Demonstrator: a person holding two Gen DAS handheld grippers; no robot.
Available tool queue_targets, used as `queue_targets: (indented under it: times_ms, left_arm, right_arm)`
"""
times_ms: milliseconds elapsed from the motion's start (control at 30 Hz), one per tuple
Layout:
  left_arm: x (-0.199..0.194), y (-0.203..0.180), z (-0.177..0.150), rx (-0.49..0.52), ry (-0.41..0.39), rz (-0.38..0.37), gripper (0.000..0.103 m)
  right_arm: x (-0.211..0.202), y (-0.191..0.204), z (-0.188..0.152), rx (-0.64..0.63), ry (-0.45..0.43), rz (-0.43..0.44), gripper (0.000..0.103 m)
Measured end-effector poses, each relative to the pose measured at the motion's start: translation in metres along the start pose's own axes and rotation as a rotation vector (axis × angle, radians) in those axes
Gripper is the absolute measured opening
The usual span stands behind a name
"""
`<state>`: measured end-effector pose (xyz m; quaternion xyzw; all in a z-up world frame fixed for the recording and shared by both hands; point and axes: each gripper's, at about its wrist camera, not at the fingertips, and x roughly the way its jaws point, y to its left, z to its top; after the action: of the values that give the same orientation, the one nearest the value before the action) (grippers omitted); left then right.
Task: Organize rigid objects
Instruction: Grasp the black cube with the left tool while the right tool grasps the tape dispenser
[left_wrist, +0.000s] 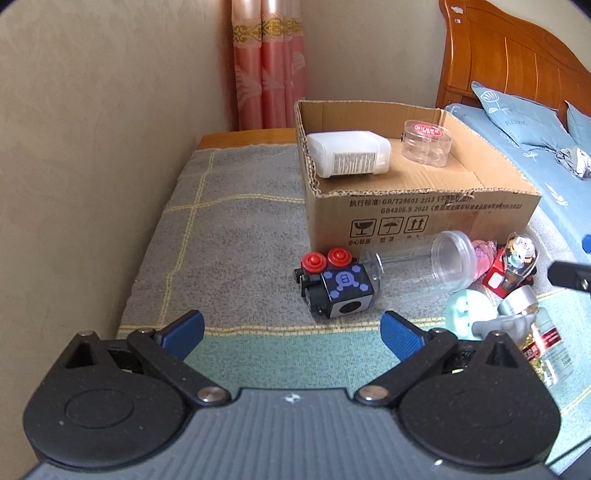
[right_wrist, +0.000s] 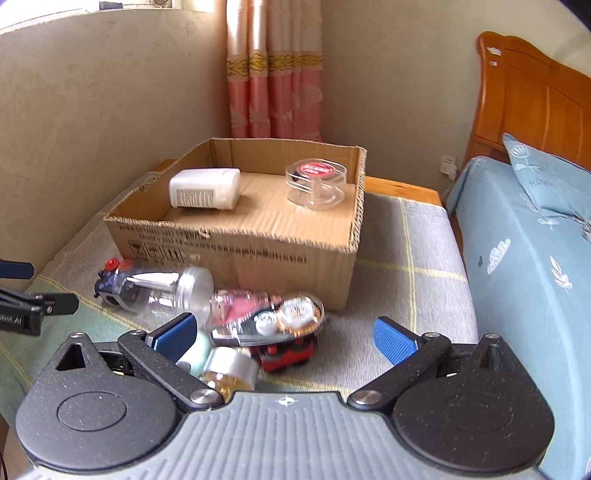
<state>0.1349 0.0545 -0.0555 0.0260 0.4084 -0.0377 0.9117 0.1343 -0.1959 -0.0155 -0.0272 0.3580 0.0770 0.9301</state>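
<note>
Hand-held gripper (left_wrist: 291, 334) spread, bare blanket (left_wrist: 229, 258) left

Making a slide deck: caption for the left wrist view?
Open left gripper faces a black cube toy before a cardboard box holding two containers.

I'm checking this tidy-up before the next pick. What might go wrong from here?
The clear plastic tube jar lies on its side against the black cube toy with red buttons, so grabbing either may roll the jar. The pile beside it is tightly packed; the open right gripper could snag the red toy car instead of one item.
</note>
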Motion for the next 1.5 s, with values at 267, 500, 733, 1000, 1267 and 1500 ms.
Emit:
queue_targets:
  times_ms: [267,500,733,1000,1267,1500]
  left_arm:
    - [0.029,0.006,0.006,-0.043,0.011,-0.003,0.101]
    - [0.044,0.001,0.013,-0.026,0.015,-0.041,0.101]
    - [0.059,-0.002,0.018,-0.031,0.039,-0.044,0.101]
    - [0.053,0.013,0.009,-0.027,0.038,0.019,0.101]
    - [0.056,0.013,0.008,-0.011,0.014,-0.011,0.099]
    - [0.059,0.007,0.012,0.045,-0.016,-0.044,0.093]
  right_arm:
    - [-0.005,-0.003,-0.021,0.067,0.017,-0.015,0.103]
    - [-0.004,-0.007,-0.019,0.076,0.024,-0.015,0.103]
    - [0.0,-0.004,-0.012,0.043,0.029,-0.002,0.103]
    - [0.018,-0.003,-0.006,-0.062,0.065,0.049,0.103]
    - [0.043,-0.005,0.008,-0.166,0.098,0.118,0.103]
    - [0.051,-0.004,0.011,-0.218,0.113,0.155,0.103]
